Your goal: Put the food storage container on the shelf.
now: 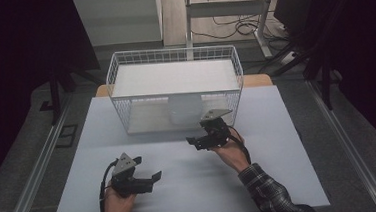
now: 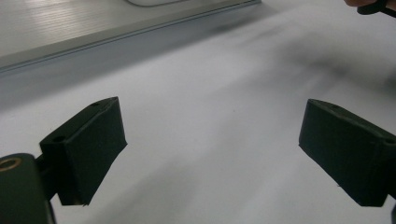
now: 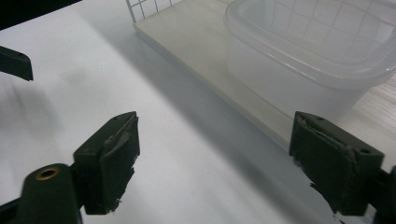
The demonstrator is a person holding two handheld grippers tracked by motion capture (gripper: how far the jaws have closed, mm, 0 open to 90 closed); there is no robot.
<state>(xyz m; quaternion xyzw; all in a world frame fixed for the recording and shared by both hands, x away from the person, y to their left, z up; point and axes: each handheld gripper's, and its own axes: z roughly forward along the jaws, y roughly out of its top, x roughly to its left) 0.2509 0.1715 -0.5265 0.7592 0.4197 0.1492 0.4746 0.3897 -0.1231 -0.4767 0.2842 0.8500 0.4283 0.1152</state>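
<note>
A white wire basket point(image 1: 172, 52) stands at the back of the white table sheet point(image 1: 191, 186), open toward me. A clear plastic container point(image 1: 185, 108) with a lid sits on its pale floor board point(image 3: 201, 42) under an upper shelf. My right gripper point(image 1: 194, 141) hovers just in front of the basket's open side, to the right of the container point(image 3: 299, 70). Its jaws stand open with nothing between them point(image 3: 212, 158). My left gripper point(image 1: 151, 180) rests at the front left of the sheet, jaws wide apart over bare sheet point(image 2: 212, 154).
Grey floor with metal rails point(image 1: 39, 161) runs along both sides of the table. A desk frame and cables point(image 1: 240, 22) stand behind the basket. A jaw tip of the left gripper point(image 3: 14, 63) shows at the left edge of the right gripper view.
</note>
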